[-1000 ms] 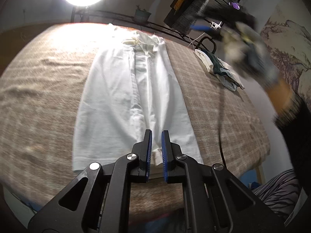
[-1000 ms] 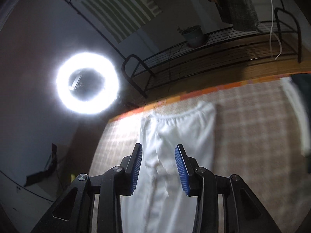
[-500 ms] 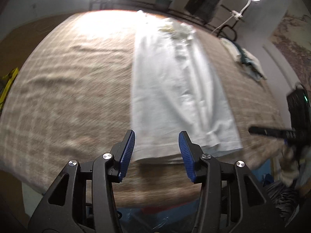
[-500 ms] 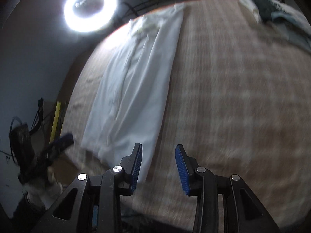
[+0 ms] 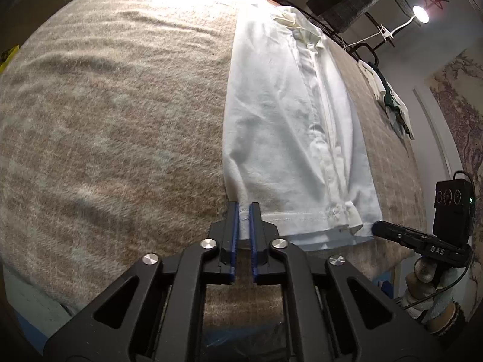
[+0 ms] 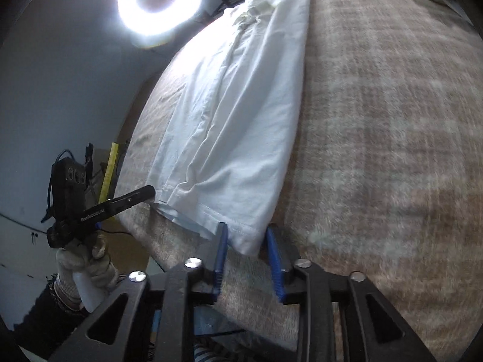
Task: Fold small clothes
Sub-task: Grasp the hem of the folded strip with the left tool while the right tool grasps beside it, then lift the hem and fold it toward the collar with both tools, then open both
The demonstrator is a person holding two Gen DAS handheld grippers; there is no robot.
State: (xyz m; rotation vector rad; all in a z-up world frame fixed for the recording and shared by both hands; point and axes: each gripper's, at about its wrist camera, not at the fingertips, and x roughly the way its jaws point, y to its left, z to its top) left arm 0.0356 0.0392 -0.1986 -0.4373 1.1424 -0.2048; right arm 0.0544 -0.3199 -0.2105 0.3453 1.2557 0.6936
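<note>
A white buttoned shirt (image 5: 289, 114), folded into a long narrow strip, lies on a brown plaid blanket (image 5: 114, 126). It also shows in the right wrist view (image 6: 238, 126). My left gripper (image 5: 244, 211) is shut on the shirt's near left hem corner. It also shows from the side in the right wrist view (image 6: 149, 193). My right gripper (image 6: 246, 238) is open, its jaws either side of the near right hem corner. It also shows in the left wrist view (image 5: 377, 227), its tip at that corner.
A pile of other clothes (image 5: 389, 99) lies at the blanket's far right edge. A ring light (image 6: 160, 3) and a black metal rack (image 5: 356, 9) stand beyond the far edge. The blanket's near edge (image 5: 247, 307) drops off just below both grippers.
Both grippers came down to the shirt's near hem. The left one opened wide, then shut on the left corner. The right one swung down from the far end and stayed open.
</note>
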